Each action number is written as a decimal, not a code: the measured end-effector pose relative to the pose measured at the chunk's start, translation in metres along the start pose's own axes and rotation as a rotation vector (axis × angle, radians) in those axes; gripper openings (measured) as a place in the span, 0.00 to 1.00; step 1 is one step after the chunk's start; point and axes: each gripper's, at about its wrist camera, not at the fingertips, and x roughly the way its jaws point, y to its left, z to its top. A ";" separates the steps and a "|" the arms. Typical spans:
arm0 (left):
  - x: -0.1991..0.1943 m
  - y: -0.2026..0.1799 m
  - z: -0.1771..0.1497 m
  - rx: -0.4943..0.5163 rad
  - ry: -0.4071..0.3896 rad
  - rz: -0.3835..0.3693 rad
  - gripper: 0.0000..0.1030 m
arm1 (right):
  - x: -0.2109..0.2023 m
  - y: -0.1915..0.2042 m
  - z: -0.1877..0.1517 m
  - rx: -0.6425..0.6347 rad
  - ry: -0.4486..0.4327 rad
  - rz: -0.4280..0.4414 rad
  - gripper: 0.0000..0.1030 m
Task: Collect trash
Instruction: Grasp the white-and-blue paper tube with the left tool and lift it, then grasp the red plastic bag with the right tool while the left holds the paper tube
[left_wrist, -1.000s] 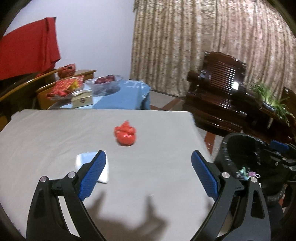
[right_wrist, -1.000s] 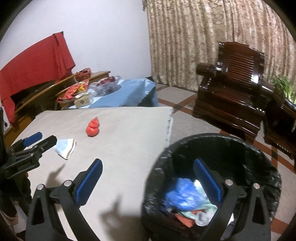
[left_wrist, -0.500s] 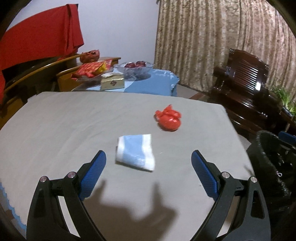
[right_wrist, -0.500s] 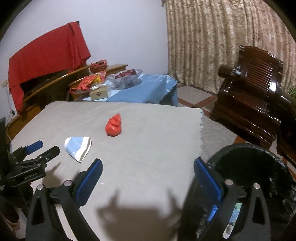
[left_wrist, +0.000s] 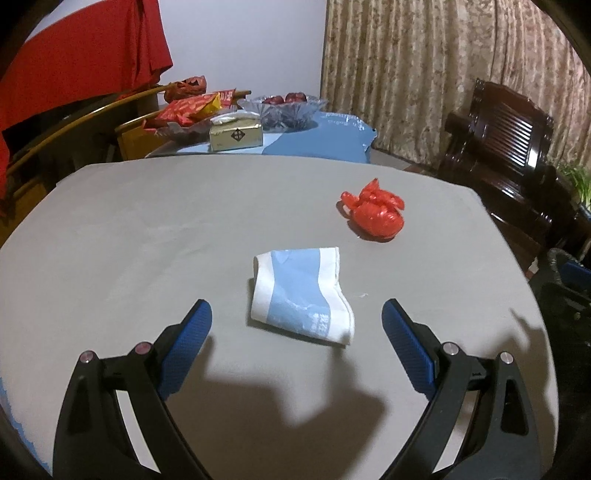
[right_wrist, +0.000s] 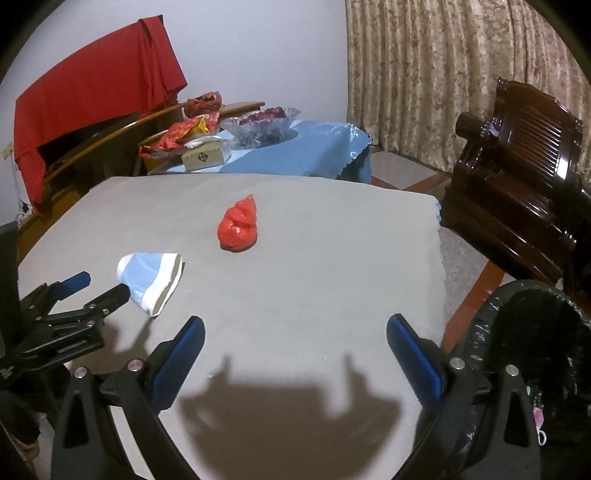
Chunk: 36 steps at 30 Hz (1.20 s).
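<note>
Both grippers spread, empty; crushed paper cup and red bag uncollected on table, bin apparently part-filled.

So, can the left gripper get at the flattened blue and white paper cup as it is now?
Probably yes. The left gripper is open, and the flattened paper cup lies on the grey tablecloth just ahead, between its fingers, with nothing in between.

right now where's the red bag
The red bag lies on the grey table, right of centre in the left wrist view, beyond the flattened blue-and-white cup and nearer the bin side.
</note>
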 end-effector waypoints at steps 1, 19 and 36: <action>0.005 0.000 0.001 -0.001 0.006 0.002 0.88 | 0.002 -0.001 0.001 0.001 0.003 -0.003 0.94; 0.062 -0.005 0.007 -0.045 0.125 -0.013 0.88 | 0.027 -0.015 0.013 0.023 0.029 -0.012 0.94; 0.065 0.001 0.009 -0.071 0.141 -0.019 0.71 | 0.040 -0.010 0.016 0.021 0.043 -0.006 0.94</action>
